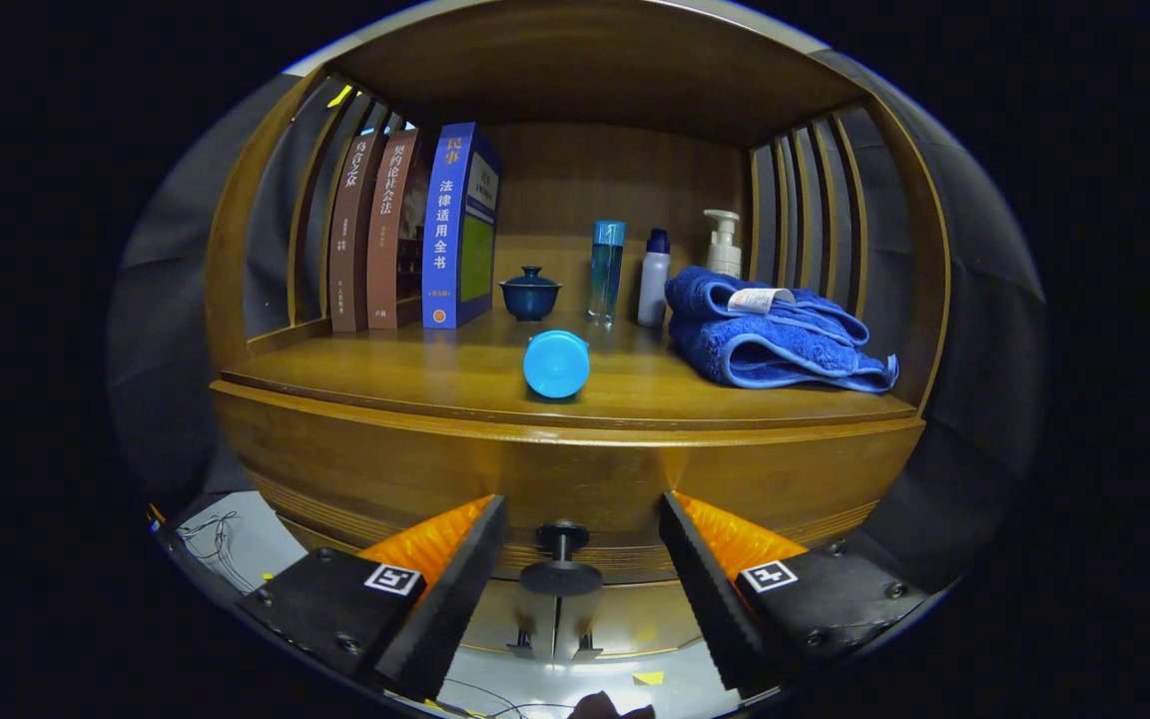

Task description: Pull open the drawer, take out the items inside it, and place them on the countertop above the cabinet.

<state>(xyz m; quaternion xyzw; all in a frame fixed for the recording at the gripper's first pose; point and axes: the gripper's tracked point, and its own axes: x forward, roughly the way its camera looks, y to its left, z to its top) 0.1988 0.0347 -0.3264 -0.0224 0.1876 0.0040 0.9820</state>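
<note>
Beyond the spread gripper (583, 529) fingers, a wooden countertop (435, 374) is loaded with books (415, 235), lidded teacup (530, 293), bottles (630, 272), folded blue towel (770, 335)

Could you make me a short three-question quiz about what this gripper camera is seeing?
1. True or false: the gripper is open, its fingers either side of the drawer knob.
2. What lies on the countertop beside the blue towel? A) a blue cylinder on its side B) a red cup C) a spoon
3. Fill in: the small dark lidded ____ stands between the blue book and the tall clear blue bottle.

Key: 1 true; 2 A, the blue cylinder; 3 teacup.
</note>
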